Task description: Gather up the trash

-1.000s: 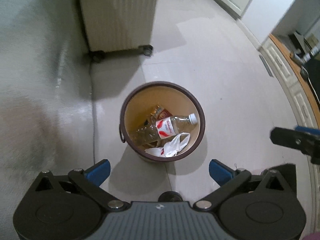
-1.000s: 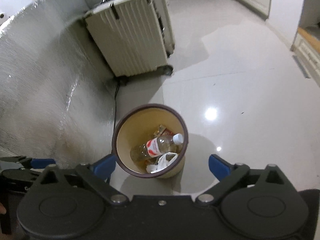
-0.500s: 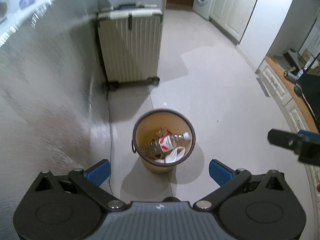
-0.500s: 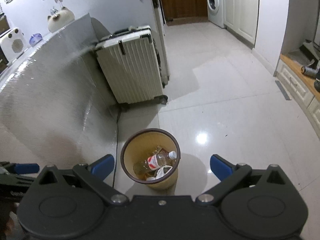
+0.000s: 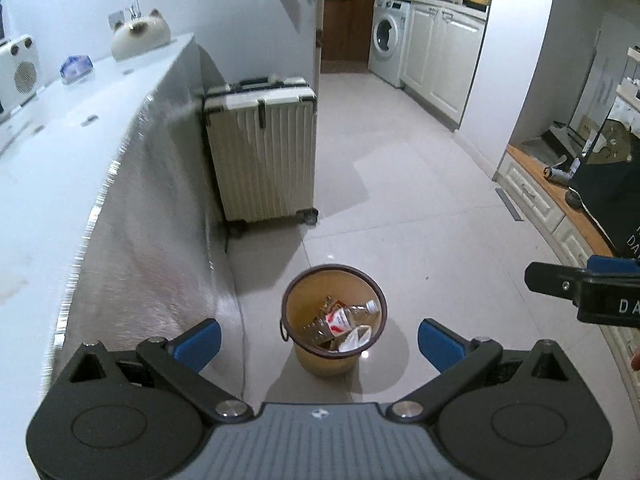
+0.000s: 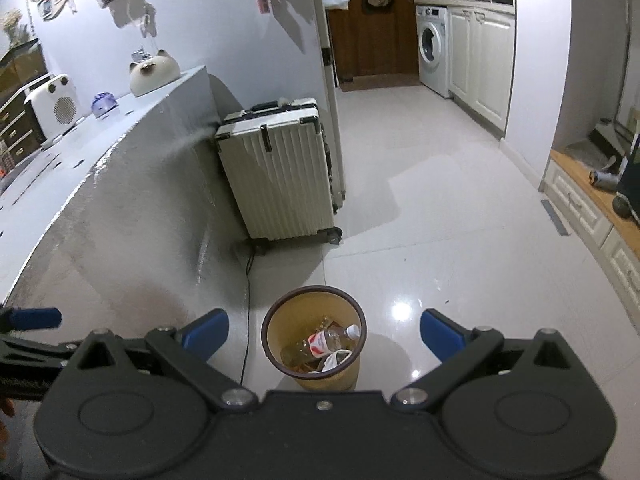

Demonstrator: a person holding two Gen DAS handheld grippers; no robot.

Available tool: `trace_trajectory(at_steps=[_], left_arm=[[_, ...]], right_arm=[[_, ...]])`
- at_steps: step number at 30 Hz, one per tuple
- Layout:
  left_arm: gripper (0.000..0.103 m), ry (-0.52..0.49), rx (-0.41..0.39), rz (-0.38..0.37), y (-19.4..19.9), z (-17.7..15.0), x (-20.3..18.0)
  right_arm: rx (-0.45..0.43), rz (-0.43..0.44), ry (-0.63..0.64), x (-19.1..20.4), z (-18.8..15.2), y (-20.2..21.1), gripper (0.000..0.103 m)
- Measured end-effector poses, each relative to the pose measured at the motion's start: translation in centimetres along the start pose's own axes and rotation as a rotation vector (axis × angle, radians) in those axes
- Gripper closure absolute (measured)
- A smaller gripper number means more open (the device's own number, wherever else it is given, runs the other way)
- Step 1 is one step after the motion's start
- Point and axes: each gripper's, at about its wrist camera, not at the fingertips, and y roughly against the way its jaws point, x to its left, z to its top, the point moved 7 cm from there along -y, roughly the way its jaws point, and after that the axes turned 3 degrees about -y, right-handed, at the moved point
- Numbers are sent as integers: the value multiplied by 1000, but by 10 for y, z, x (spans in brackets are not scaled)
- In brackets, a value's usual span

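A tan waste bin [image 5: 296, 312] [image 6: 276, 320] with a dark brown rim stands on the pale tiled floor, beside the grey counter. Inside lie a clear plastic bottle [image 5: 348, 314] [image 6: 326, 340] with a red and white label, a crumpled white bag [image 5: 354, 338] [image 6: 334, 358] and some brown scraps. My left gripper [image 5: 318, 340] hangs high above the bin, open, with nothing between its blue fingers. My right gripper [image 6: 324, 334] is also high above the bin, open and empty. The right gripper's black finger shows at the right edge of the left wrist view.
A cream ribbed suitcase [image 5: 262, 160] [image 6: 280, 172] on wheels stands behind the bin against the grey counter [image 5: 60, 184]. A dark cable runs down the floor by the counter. White cabinets and a washing machine [image 5: 386, 50] lie far back. Low white drawers with a wooden top [image 5: 536, 196] line the right.
Both grippers have risen well away from the bin, which now looks much smaller and lower in both views. The bin's contents have not moved. Both grippers stay open.
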Motion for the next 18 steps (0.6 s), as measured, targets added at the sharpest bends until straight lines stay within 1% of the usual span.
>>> trace_trajectory(at_steps=[6,9,18], left_arm=[[0,-4,-37,25,28,-4,16],[0,15,-47,34,39,-7,27],[0,64,-56,50,55,-12,56]], right_arm=[[-22,-14,34,15,-1,23,0],[-27,-18,35,21,-3,31,0],[-16,-39,33,30,-7,37,0]])
